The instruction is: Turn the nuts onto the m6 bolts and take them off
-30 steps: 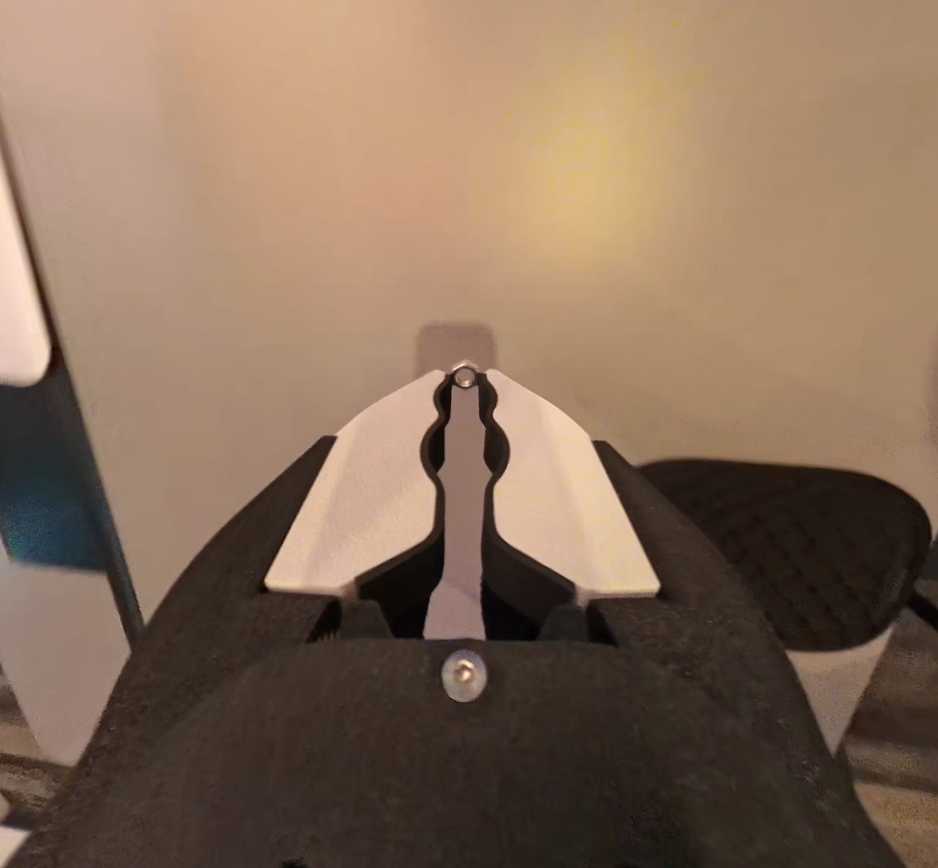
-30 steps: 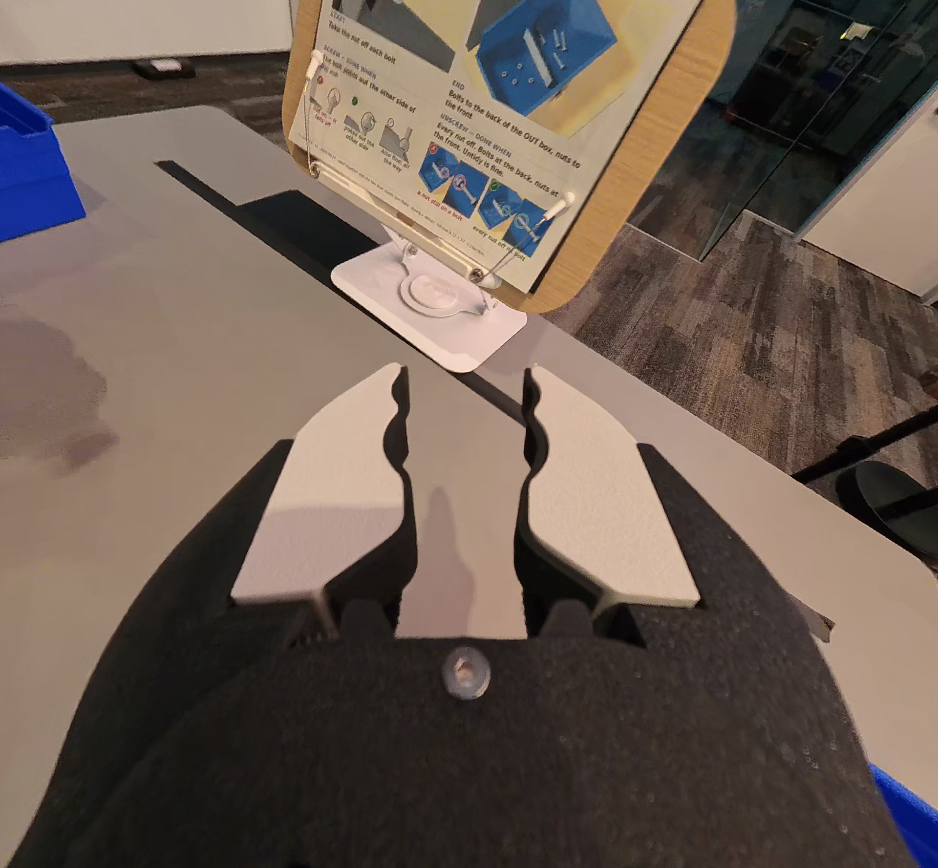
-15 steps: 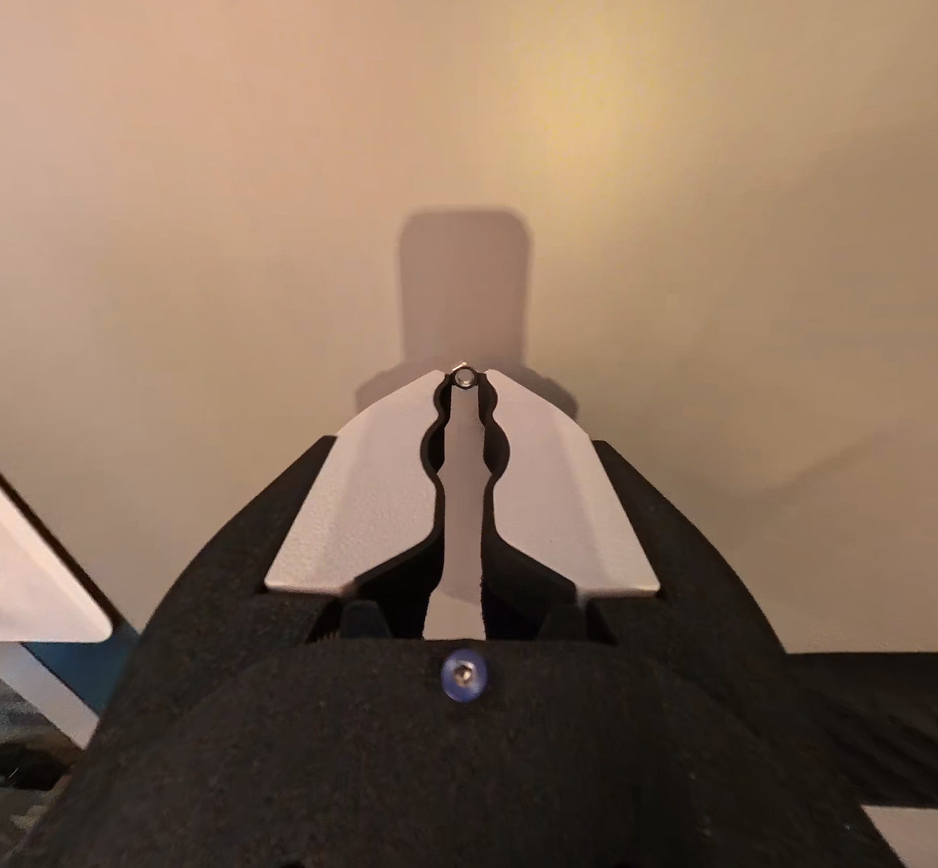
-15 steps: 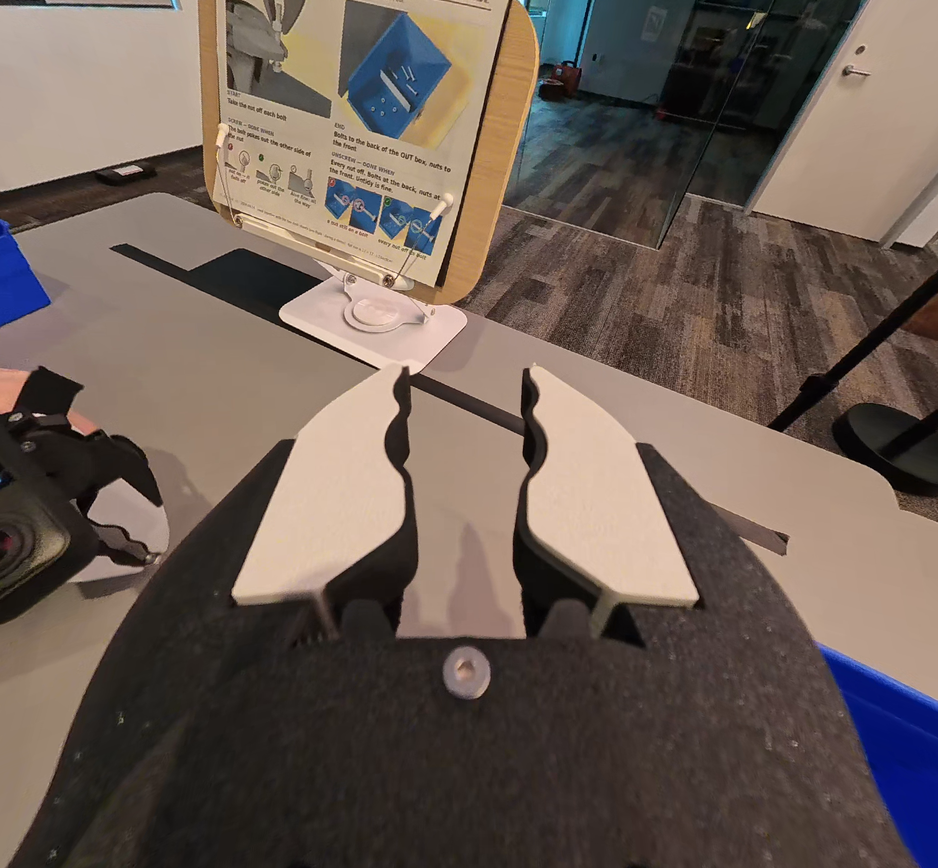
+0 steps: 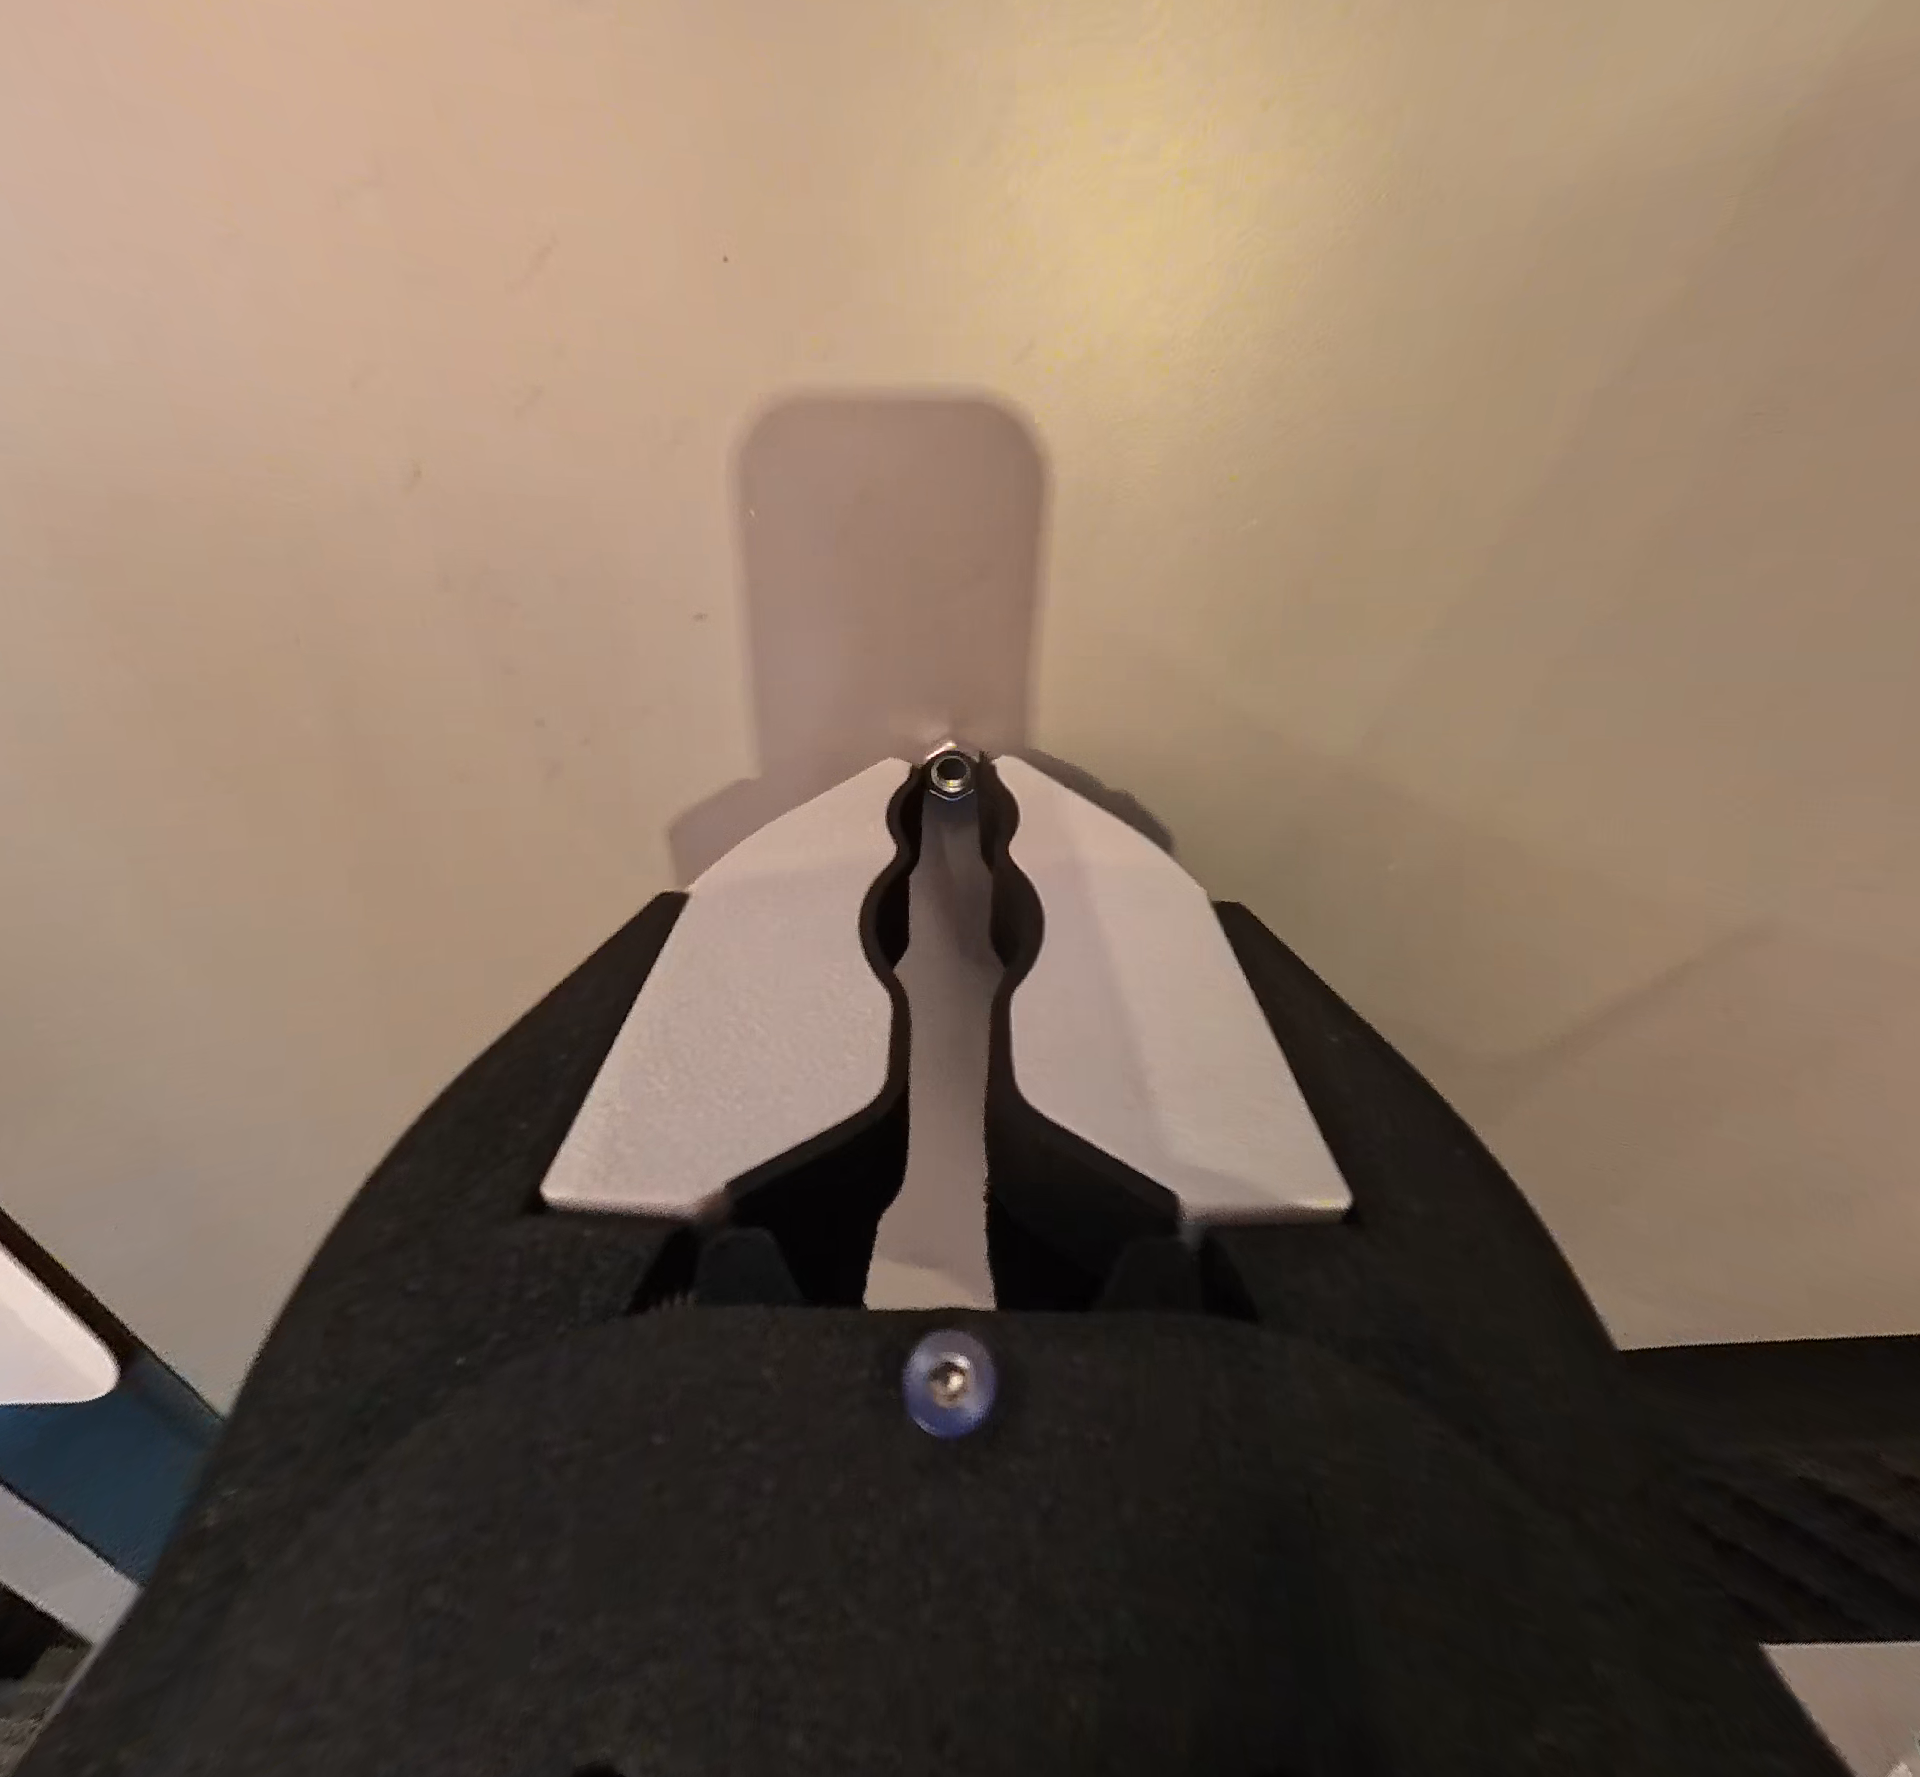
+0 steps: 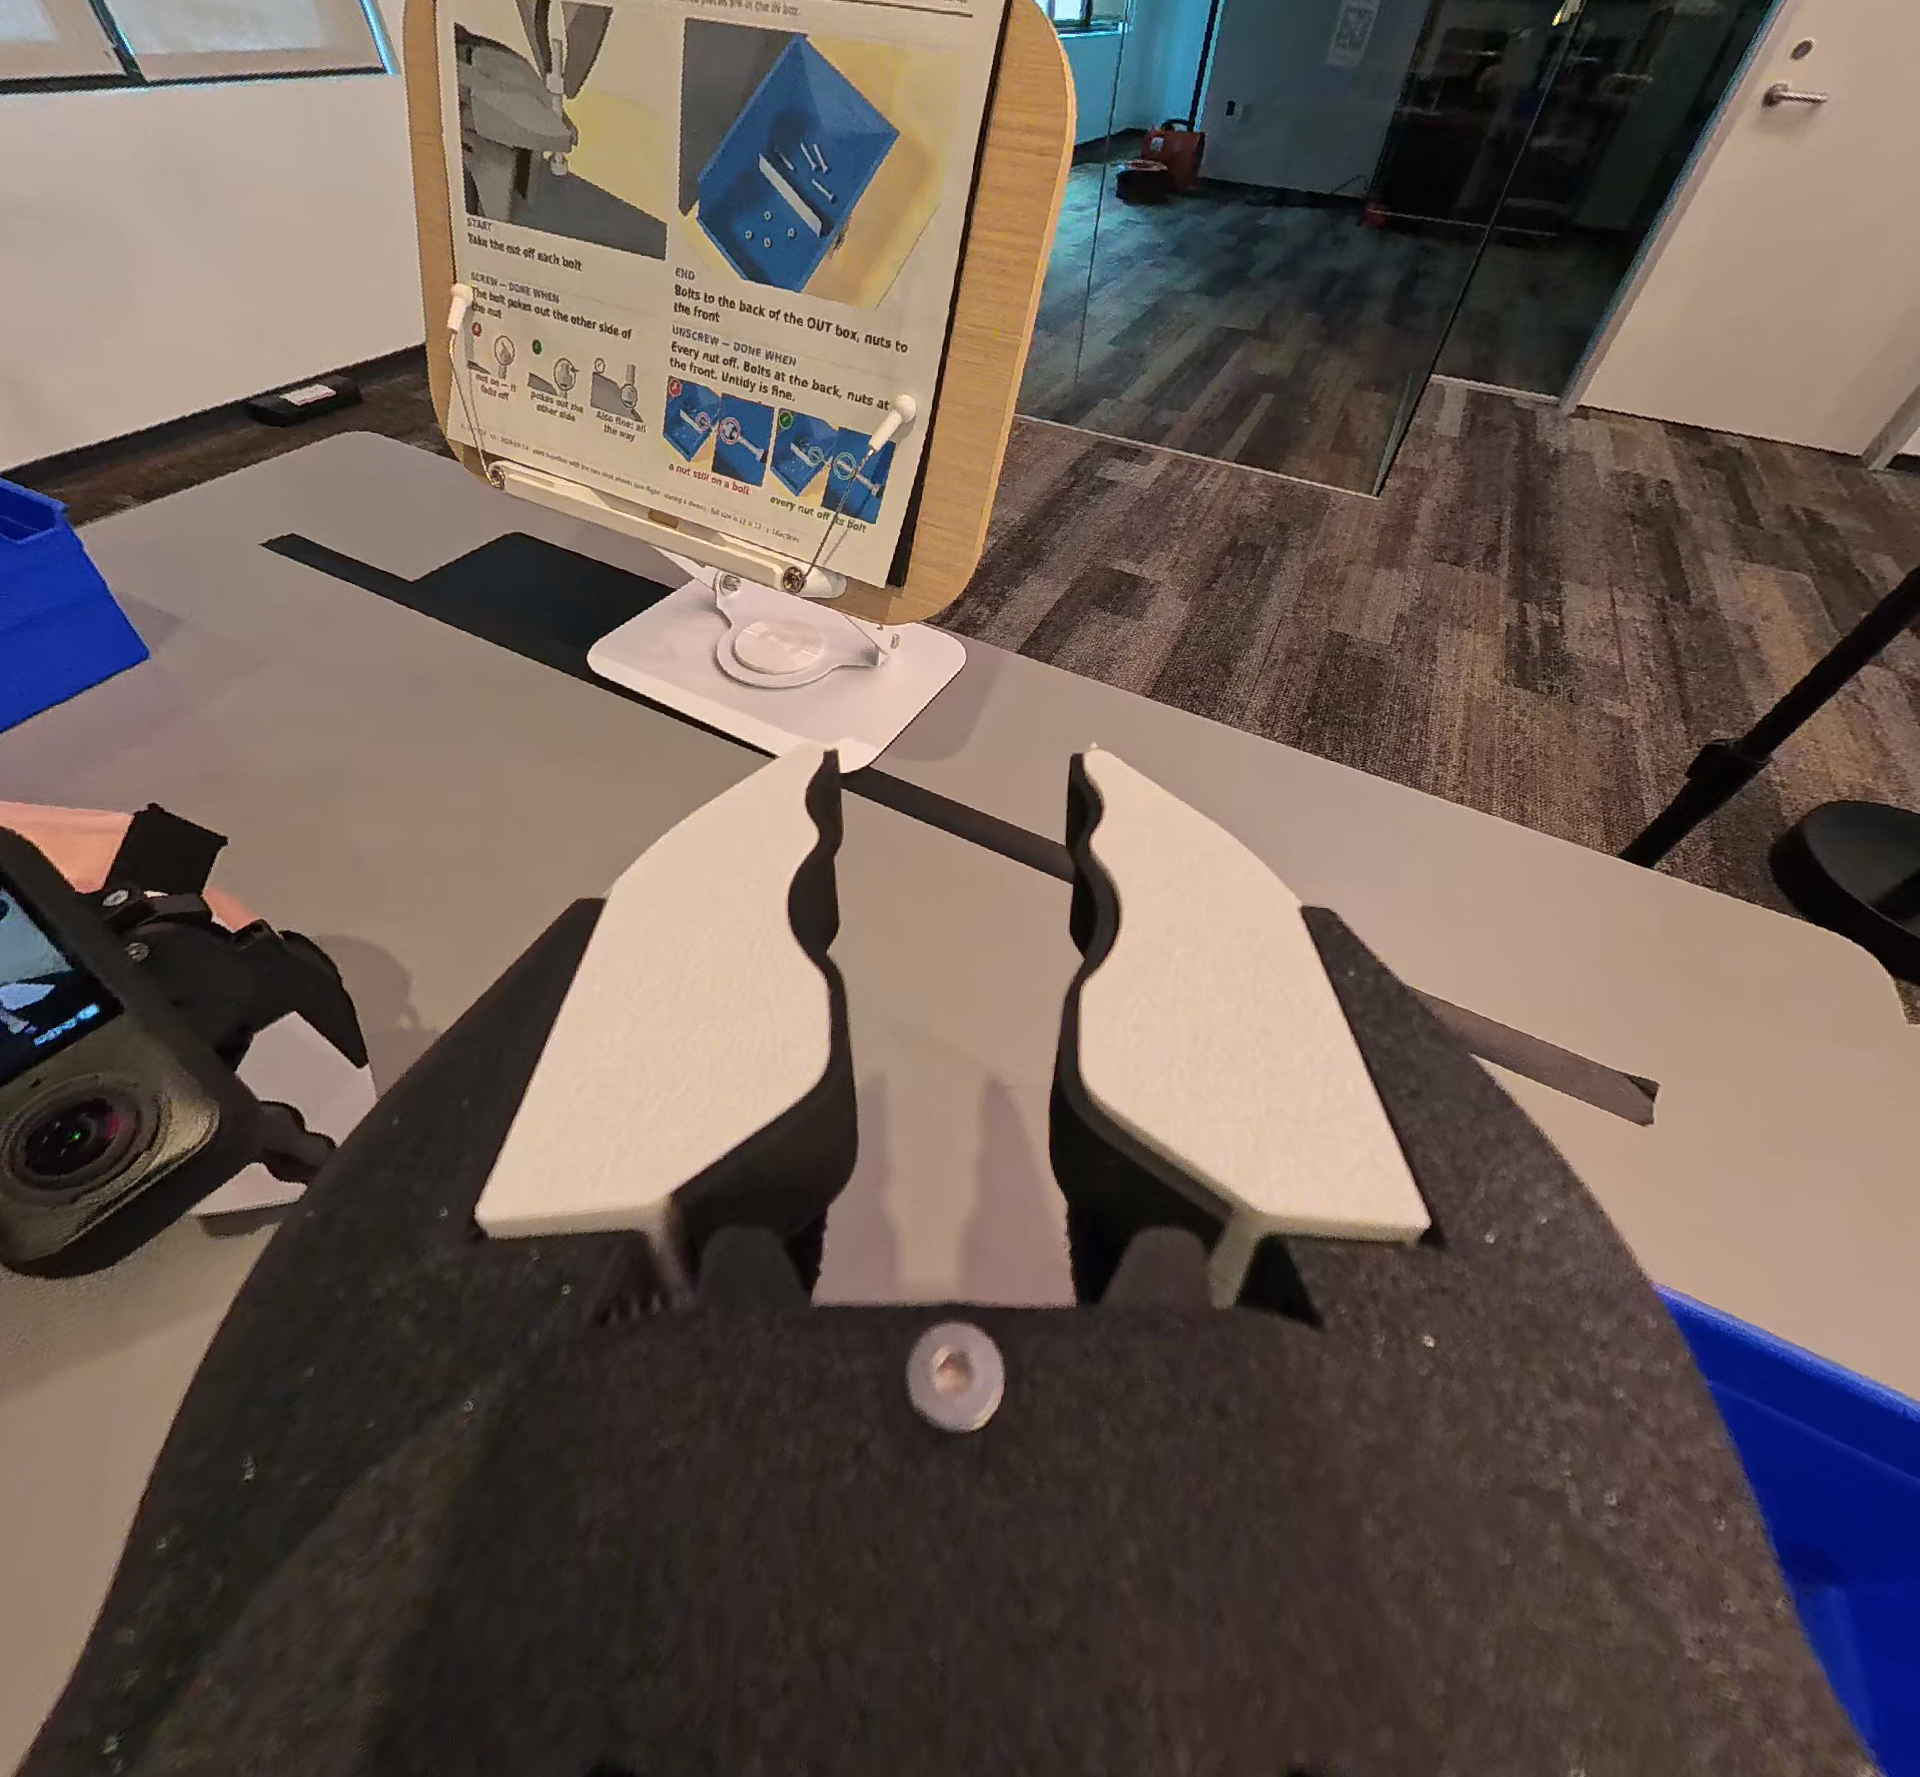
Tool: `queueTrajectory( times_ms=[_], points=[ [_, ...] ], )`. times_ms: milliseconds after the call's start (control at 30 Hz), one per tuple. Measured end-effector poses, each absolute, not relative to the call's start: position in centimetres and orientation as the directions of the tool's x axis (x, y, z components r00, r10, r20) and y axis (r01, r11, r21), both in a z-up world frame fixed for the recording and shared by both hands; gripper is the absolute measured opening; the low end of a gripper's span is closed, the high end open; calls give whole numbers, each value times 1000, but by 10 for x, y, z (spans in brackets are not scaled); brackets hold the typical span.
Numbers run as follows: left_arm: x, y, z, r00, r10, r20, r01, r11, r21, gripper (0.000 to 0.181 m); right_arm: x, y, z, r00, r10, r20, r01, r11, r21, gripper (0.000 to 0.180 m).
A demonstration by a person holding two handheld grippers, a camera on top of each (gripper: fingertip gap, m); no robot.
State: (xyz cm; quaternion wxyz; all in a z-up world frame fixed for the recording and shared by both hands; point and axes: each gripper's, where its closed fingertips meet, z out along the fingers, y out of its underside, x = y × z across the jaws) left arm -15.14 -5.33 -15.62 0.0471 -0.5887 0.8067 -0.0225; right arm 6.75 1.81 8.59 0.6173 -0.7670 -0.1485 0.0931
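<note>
In the left wrist view my left gripper (image 5: 951,773) is shut on a small steel nut (image 5: 950,775) pinched between its white fingertips, hole facing the camera, held close over the plain table top (image 5: 520,377). In the right wrist view my right gripper (image 6: 951,766) is open and empty, above the grey table (image 6: 364,792). The left gripper's black body and camera (image 6: 94,1083) show at the left edge of the right wrist view; its tips are hidden there. No bolt is visible.
A wooden stand with a printed instruction sheet (image 6: 717,221) sits on a white base (image 6: 779,667) at the table's far side. Blue bins are at the far left (image 6: 52,595) and lower right (image 6: 1808,1478). A black tripod foot (image 6: 1849,865) stands on the floor past the right edge. One gripper's finger ends stand about 35 centimetres off the other's.
The left gripper tilted down toward the table, still holding the nut; its shadow grew. The right gripper swung upward and left, stayed open, and the left gripper came into its view.
</note>
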Motion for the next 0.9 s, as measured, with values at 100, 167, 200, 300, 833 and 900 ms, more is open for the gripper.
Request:
queueTrajectory(
  times_ms=[100, 167, 200, 300, 833, 900],
  points=[
    [-150, -52, -154, -291, -955, -49, -948, 295, -117, 17, 68, 19, 84, 938, 346, 33, 107, -198, -974, 41],
    [-148, -50, -143, -266, -963, -48, -948, 270, -169, 16, 70, 19, 82, 938, 347, 26, 101, -200, -975, 40],
    [-147, -46, -133, -244, -968, -58, -946, 251, -206, 16, 70, 20, 82, 937, 347, 23, 99, -202, -974, 40],
    [-163, -32, -83, -175, -978, -109, -930, 201, -307, 17, 72, 21, 80, 940, 340, 30, 105, -204, -973, 40],
    [-604, 72, -35, 600, -755, -265, -798, -588, -130, 14, 56, 40, 52, 936, 330, 122, 227, -301, -926, 39],
    [-635, 81, -57, 584, -754, -301, -803, -590, -80, 14, 53, 44, 47, 932, 332, 144, 252, -312, -916, 39]
  ],
)
